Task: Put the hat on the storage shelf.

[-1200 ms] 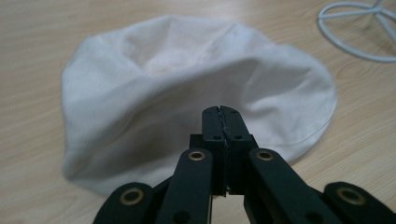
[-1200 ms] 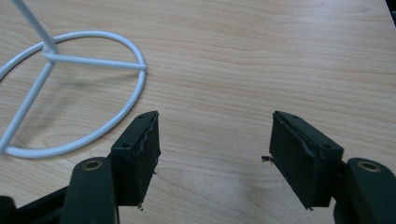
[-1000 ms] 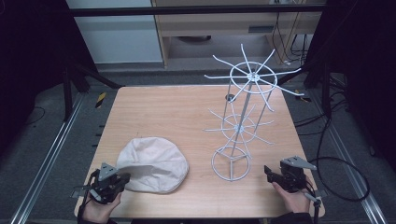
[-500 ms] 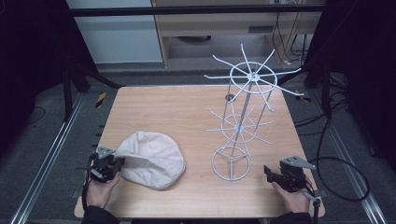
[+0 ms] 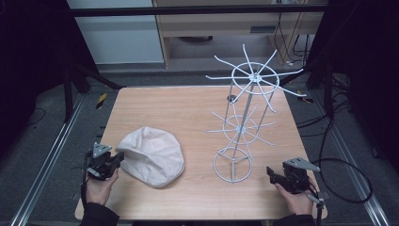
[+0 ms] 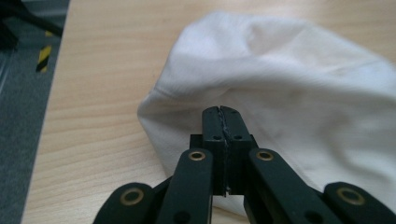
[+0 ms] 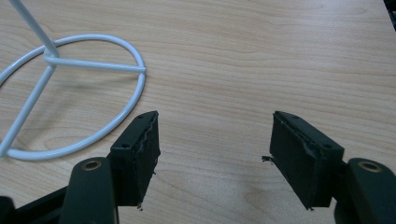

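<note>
Pale wood tabletop (image 5: 188, 108) sits among dark framing and grey floor. Nearest, at the left edge, the left gripper (image 5: 116, 157) has its jaws pressed together on the rim of a white cloth cap (image 5: 153, 155), which lies crumpled on the near left part of the tabletop. At the near right, the right gripper (image 5: 269, 171) rests with jaws spread wide and nothing between them. Just beyond it stands a white wire rack (image 5: 244, 117) on its ring base, spokes fanning out.
</note>
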A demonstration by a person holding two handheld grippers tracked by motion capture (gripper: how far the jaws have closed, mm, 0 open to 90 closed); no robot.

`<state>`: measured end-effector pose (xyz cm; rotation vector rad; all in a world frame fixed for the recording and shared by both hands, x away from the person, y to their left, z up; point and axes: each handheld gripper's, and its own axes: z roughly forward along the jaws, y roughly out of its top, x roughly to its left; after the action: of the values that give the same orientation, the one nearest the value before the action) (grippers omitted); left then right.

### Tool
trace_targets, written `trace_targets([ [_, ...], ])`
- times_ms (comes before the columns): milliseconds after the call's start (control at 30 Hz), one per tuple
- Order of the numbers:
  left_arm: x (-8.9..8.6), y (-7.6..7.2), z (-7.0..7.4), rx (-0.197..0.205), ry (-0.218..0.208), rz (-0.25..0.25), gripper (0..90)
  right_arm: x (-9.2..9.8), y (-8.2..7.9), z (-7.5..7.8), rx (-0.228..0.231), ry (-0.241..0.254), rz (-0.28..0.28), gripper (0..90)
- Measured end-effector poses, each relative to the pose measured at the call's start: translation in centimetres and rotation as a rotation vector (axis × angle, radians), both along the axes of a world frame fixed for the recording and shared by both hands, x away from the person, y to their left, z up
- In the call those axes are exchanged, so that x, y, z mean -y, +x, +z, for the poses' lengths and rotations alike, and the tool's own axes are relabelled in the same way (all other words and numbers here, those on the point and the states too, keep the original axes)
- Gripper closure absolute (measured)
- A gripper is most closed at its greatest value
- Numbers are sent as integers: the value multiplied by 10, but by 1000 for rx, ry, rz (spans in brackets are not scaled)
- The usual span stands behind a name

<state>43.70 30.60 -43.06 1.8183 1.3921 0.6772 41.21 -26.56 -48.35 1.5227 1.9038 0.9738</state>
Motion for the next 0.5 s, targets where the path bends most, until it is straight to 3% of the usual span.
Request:
trace_targets([
  [33,10,-6,12,39,-37,-41,897,-1,0,0,-5,3,1,334],
  [67,18,-7,17,55,-42,-67,897,-2,0,0,-6,2,-2,334],
  [167,48,-6,25,75,-21,-147,897,-3,0,0,-4,0,2,334],
  [300,90,4,24,49,-10,-239,897,-2,0,0,-5,4,-2,334],
  [500,128,26,10,-9,30,-263,897,-1,0,1,5,10,2,332],
])
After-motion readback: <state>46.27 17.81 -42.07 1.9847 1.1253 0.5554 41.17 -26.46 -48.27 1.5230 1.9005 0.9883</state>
